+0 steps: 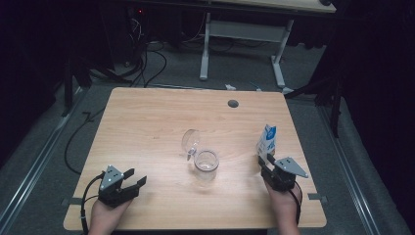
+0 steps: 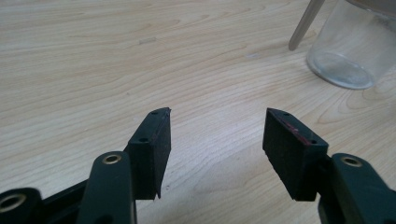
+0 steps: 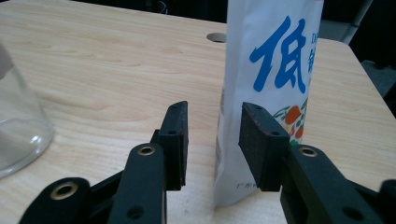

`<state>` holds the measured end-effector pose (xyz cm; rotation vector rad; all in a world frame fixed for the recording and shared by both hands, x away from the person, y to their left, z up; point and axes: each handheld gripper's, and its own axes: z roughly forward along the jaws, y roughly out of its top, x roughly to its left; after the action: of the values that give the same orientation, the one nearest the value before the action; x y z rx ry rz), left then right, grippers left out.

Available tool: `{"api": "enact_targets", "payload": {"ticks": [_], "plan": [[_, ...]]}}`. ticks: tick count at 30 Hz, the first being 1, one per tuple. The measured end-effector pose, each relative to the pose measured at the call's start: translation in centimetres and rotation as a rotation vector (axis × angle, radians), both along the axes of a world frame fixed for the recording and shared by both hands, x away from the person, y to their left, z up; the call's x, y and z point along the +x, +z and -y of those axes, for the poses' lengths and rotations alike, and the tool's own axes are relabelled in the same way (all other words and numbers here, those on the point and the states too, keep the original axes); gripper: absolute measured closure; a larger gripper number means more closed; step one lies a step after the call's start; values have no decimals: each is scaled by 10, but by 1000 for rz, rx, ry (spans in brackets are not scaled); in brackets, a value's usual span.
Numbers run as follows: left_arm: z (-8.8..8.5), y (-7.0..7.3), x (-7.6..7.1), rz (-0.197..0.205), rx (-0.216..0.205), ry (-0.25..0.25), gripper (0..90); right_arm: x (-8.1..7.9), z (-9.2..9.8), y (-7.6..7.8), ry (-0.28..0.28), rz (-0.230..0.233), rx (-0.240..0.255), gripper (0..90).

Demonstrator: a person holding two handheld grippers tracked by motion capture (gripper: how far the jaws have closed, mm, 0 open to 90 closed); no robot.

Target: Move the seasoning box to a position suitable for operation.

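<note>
White carton (image 3: pixel 268 93) upright, right tabletop (image 1: pixel 147 127); right hand-held gripper (image 3: pixel 212 140) released, jaws not yet astride; centre them, squeeze gently; left hand-held gripper (image 2: pixel 215 140) released, idle.

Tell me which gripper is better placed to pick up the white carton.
The right gripper. It sits just in front of the upright carton at the table's right side, with its jaws open and the carton close before them. The left gripper, also open, rests at the near left corner, beyond the glass jar.

High view: overhead, facing forward-down over table (image 1: pixel 147 112). Gripper views: low, close to the tabletop. Shared: glass jar (image 1: pixel 206 165); the right one also faces the carton (image 3: pixel 266 93).
</note>
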<state>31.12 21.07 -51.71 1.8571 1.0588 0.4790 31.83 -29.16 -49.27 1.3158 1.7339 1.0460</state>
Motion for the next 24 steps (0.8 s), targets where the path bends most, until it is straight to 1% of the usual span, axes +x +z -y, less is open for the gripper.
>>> {"api": "enact_targets", "payload": {"ticks": [3, 4, 5, 7, 9, 10, 16, 21, 24], "plan": [[-5, 0, -3, 0, -3, 9, 424, 6, -1, 0, -9, 1, -18, 689], [-6, 0, -3, -1, -3, 12, 424, 7, -1, -1, -24, -3, -29, 717], [-8, 0, -3, -1, -9, 16, 424, 8, -1, -1, -23, 1, -24, 736], [-10, -1, -5, -1, -6, 20, 424, 10, -1, -1, -29, -3, -27, 799], [-11, -1, -6, -3, -8, 20, 424, 10, -1, 0, -19, -6, -20, 866], [-11, -1, -6, -3, -8, 19, 425, 10, -1, 1, -26, -7, -28, 899], [-8, 0, -6, 3, -3, 7, 424, 9, 0, 2, -25, -18, -38, 900], [-4, 2, -2, 6, -8, -7, 424, 4, 5, 2, -33, -12, -47, 900], [-2, 4, 2, 5, -24, -13, 424, 0, 8, 3, -36, -16, -48, 900]]}}
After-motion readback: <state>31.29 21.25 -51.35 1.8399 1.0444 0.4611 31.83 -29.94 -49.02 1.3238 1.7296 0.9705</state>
